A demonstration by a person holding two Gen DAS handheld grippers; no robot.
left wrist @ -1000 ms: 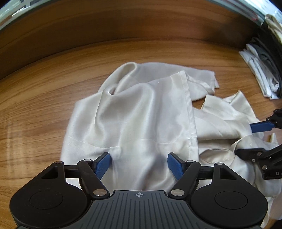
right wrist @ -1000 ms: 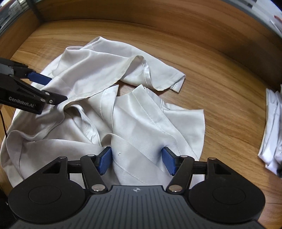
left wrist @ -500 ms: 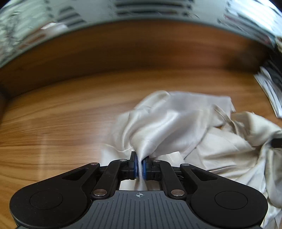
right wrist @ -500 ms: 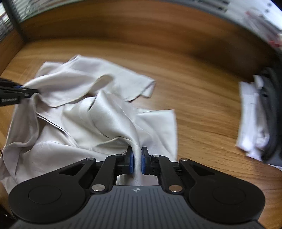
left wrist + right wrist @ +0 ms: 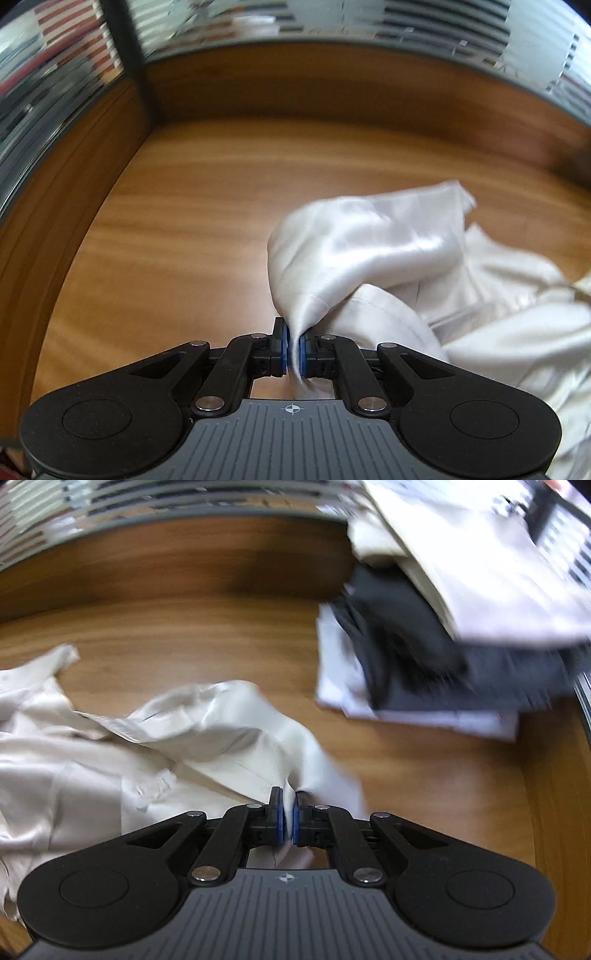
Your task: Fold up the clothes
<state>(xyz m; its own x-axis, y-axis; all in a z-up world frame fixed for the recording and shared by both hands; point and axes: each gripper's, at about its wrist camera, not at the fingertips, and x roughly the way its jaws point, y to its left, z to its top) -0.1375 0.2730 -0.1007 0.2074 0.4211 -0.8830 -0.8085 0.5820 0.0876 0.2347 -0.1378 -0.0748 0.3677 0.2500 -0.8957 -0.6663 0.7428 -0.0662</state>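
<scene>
A cream satin garment (image 5: 399,251) lies crumpled on the wooden table (image 5: 207,206). My left gripper (image 5: 293,349) is shut on a pinched fold of it, and the cloth rises from the blue pads and trails off to the right. In the right wrist view the same cream garment (image 5: 110,760) spreads to the left, and my right gripper (image 5: 288,821) is shut on another fold at its right edge. Neither gripper shows in the other's view. Both views are blurred by motion.
A stack of folded clothes (image 5: 443,635), white, dark grey and cream, sits on the table at the right. A raised wooden wall (image 5: 66,206) borders the table on the left and at the back, with window blinds (image 5: 332,18) beyond. Bare wood (image 5: 424,768) shows between garment and stack.
Both grippers went from open over the flat garment to shut on folds of it. They have since lifted and swung apart, dragging the cloth up into peaks.
</scene>
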